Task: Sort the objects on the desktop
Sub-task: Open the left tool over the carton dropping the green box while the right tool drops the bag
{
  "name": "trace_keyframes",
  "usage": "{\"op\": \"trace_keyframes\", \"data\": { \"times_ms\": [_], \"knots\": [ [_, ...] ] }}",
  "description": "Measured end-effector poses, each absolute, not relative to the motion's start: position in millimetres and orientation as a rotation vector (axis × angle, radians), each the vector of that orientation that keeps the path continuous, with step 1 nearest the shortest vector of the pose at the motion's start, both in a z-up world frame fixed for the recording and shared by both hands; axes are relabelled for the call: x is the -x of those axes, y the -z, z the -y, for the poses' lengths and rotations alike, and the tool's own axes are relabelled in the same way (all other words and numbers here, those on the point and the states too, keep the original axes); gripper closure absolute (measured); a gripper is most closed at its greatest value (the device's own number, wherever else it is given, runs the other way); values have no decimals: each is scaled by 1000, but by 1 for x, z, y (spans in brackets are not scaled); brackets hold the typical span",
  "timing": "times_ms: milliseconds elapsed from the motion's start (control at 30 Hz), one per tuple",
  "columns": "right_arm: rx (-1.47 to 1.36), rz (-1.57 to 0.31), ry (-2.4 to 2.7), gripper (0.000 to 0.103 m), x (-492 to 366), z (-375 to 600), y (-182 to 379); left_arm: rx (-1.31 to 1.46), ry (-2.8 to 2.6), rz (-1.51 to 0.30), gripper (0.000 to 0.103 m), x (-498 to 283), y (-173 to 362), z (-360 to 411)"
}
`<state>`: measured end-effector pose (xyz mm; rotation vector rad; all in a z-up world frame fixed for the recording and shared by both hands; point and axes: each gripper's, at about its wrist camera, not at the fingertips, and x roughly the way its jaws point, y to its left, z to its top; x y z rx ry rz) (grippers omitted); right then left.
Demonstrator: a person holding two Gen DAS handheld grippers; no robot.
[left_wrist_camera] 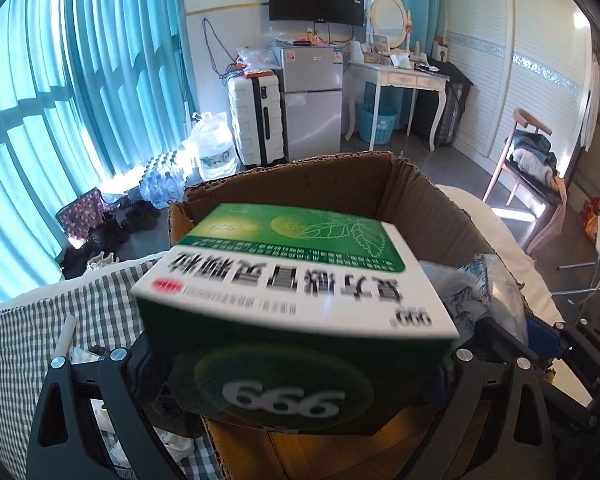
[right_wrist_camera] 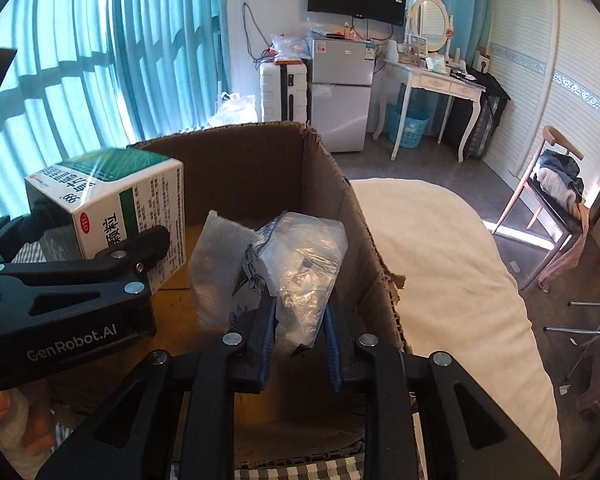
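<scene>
- The medicine box (left_wrist_camera: 292,280), green and white, is clamped between the jaws of the left gripper (left_wrist_camera: 296,360), which hold it by its two ends. It hangs over the open cardboard box (right_wrist_camera: 260,168), tilted forward, most likely so it can drop inside.
- A plastic bag (right_wrist_camera: 300,264) with a leaf-printed packet stands between the jaws of the right gripper (right_wrist_camera: 296,344). No earlier picture is needed to see the slack: the blue pads (right_wrist_camera: 332,352) sit a little apart, and whether they press on the bag cannot be told.
- Both grippers point down into the cardboard box, which serves as the bin for sorted things.
- The cardboard box rests on a bed, between a checked pillow (left_wrist_camera: 60,320) and a white blanket (right_wrist_camera: 460,280).
</scene>
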<state>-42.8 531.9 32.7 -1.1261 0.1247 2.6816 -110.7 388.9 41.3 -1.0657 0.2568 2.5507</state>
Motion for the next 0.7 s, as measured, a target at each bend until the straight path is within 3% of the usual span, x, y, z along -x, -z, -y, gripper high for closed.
{"op": "trace_keyframes", "data": {
  "times_ms": [100, 200, 700],
  "knots": [
    [1093, -136, -2690, 64, 38, -533, -38, 1059, -2538, -219, 1, 107, -49, -387],
    [1070, -148, -2700, 60, 37, -532, -44, 1028, -2561, -220, 0, 102, -60, -385],
    [913, -177, -2747, 59, 17, -519, -78, 930, -2664, -140, 0, 74, -104, -338]
  ]
}}
